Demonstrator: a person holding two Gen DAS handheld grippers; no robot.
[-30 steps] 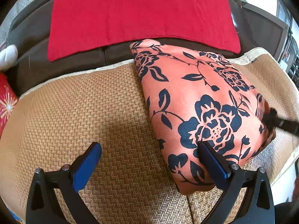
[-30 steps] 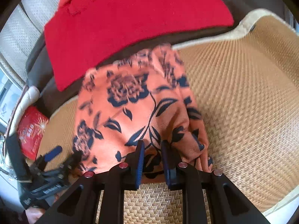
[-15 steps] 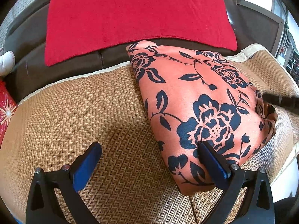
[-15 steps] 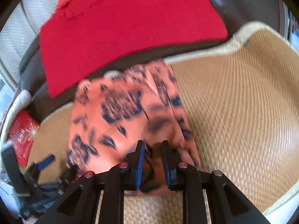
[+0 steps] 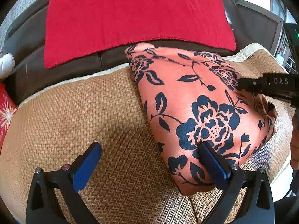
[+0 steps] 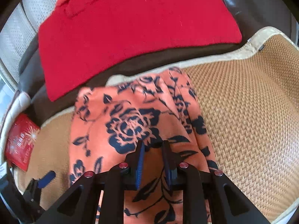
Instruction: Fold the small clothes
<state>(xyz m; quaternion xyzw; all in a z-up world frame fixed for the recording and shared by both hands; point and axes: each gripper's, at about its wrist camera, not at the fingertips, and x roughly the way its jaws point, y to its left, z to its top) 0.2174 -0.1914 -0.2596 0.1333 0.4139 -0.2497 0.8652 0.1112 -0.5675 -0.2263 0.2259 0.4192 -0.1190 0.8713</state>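
An orange garment with a dark blue flower print (image 5: 201,100) lies folded on a woven straw mat (image 5: 74,115). My left gripper (image 5: 149,156) is open and empty, low over the mat, with its right finger above the garment's near left corner. My right gripper (image 6: 152,149) has its jaws close together over the garment (image 6: 130,123), with cloth showing between them; whether they pinch it is unclear. The right gripper also shows in the left wrist view (image 5: 269,85), over the garment's right side.
A red cloth (image 5: 134,16) lies spread on the brown sofa back (image 5: 78,63) behind the mat. A red packet with gold sparks (image 6: 20,141) lies at the mat's left edge. The mat's pale border (image 6: 224,56) runs along the back.
My right gripper has moved forward over the garment, from its near edge toward its middle. My left gripper has stayed open and almost still.
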